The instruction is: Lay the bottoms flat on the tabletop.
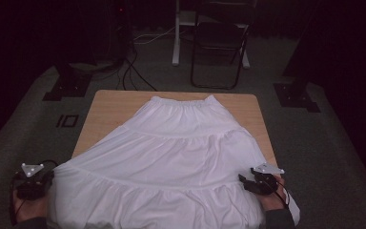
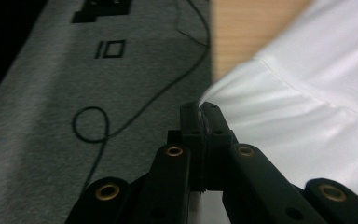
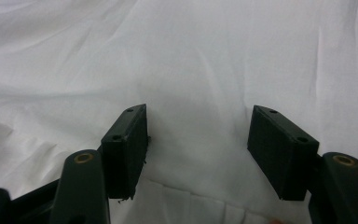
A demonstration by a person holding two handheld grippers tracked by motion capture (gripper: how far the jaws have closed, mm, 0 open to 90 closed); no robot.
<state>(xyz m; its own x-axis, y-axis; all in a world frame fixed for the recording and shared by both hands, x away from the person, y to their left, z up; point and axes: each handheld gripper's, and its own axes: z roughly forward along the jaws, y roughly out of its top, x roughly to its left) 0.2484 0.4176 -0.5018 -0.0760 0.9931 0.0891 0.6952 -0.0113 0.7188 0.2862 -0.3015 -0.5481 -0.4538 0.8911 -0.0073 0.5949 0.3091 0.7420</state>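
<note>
Left claw (image 2: 200, 112) pinching skirt (image 1: 171, 157) edge | table (image 1: 109, 109) | chair (image 1: 219, 43) beyond

I'm seeing a white, soft, matt tiered cloth skirt (image 1: 171, 157) on a pale matt wooden table (image 1: 109, 109); grey rough carpet floor (image 2: 37, 116) at nine o'clock.

The high view is dim and slightly soft, the room behind the far edge of the light wooden tabletop (image 1: 109, 107) sinking into near black. The white tiered cotton skirt (image 1: 171, 157) is the brightest area, with a faint violet cast and low contrast. In the left gripper view the near black parts blur, and the grey carpet (image 2: 37, 116) looks grainy. The right gripper view is evenly lit, with soft fold shadows.
</note>
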